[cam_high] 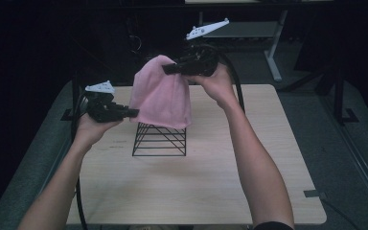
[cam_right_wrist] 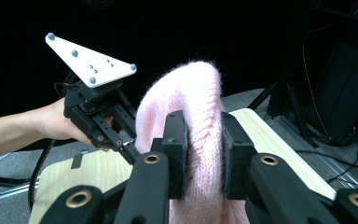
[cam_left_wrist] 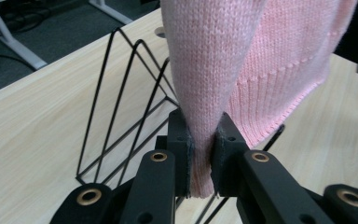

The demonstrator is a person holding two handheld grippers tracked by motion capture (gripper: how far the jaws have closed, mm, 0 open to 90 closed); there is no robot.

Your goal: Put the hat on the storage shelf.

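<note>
A pink knitted cloth (cam_high: 160, 93) hangs in the air above a black wire rack (cam_high: 159, 140) standing on the wooden table (cam_high: 196, 177). My left gripper (cam_high: 135, 113) is shut on the cloth's lower left edge, and its view shows the knit (cam_left_wrist: 223, 60) pinched between the pads with the rack (cam_left_wrist: 121, 102) just behind. My right gripper (cam_high: 167, 69) is shut on the cloth's top, higher up; in its view the pink fold (cam_right_wrist: 200, 140) bulges between the jaws. The left gripper (cam_right_wrist: 128, 145) also appears there, beyond the cloth.
The wire rack has slanted dividers and stands near the table's middle. Dark floor, a white desk leg (cam_high: 273, 57) and black stands surround the table. The person's forearms reach in from the near edge.
</note>
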